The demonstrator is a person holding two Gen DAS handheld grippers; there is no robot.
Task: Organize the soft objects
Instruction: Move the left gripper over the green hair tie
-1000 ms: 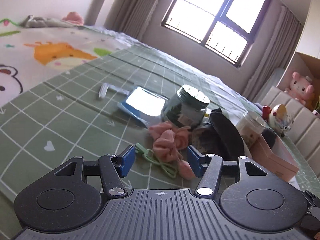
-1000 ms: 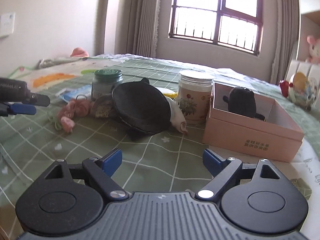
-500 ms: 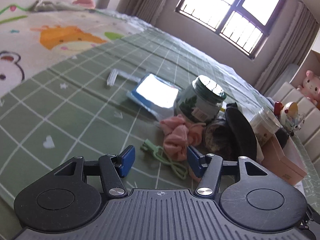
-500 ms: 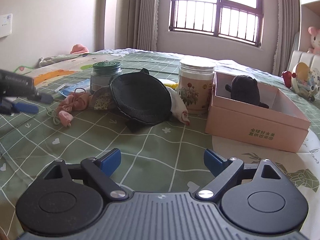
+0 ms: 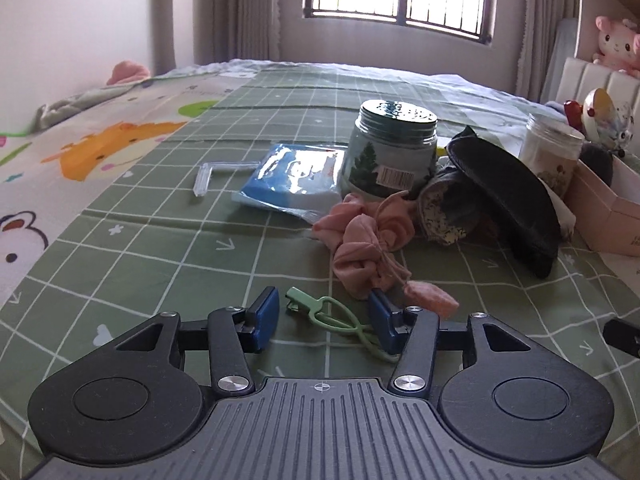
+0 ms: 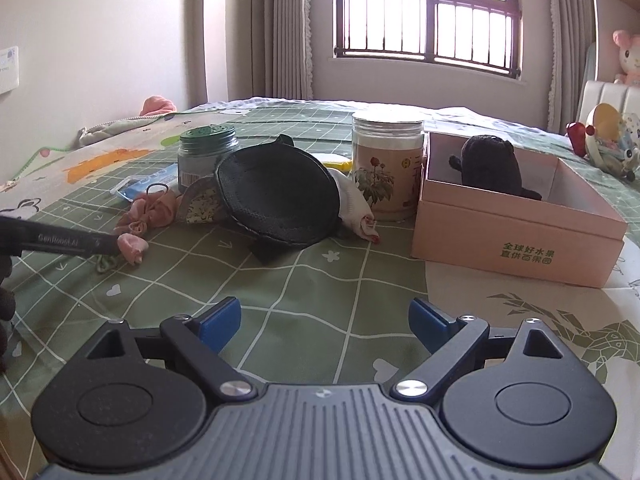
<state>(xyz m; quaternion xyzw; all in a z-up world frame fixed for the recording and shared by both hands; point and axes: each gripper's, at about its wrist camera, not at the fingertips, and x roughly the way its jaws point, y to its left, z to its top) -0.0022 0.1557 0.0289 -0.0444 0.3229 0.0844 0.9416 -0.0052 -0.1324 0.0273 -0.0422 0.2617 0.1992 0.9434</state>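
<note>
**Left gripper closing around a green cord beside the pink scrunchie**

The pale green silicone cord with a clip end (image 5: 324, 314) lies on the green grid-patterned bedspread (image 5: 160, 248), between the blue pads of the left gripper (image 5: 325, 320). The jaws are closing, and the pads do not yet press on the cord. Just beyond the right pad, the bunched pink fabric scrunchie (image 5: 366, 240) rests on the bed, with one pink tip beside that pad.

Behind the scrunchie stands a green-lidded glass jar with a tree label (image 5: 390, 152), and left of it lies a blue plastic-wrapped packet (image 5: 296, 178). To the right a floppy black round fabric pouch (image 6: 280, 196) leans over a small floral cloth bag (image 6: 202, 204).

Farther right stands a clear jar with a flower label (image 6: 386, 170), touching an open pink cardboard box (image 6: 516, 236) that holds a black plush toy (image 6: 490, 164).

The right gripper (image 6: 325, 320) hovers over bare bedspread near the box, jaws wide apart and empty.
</note>
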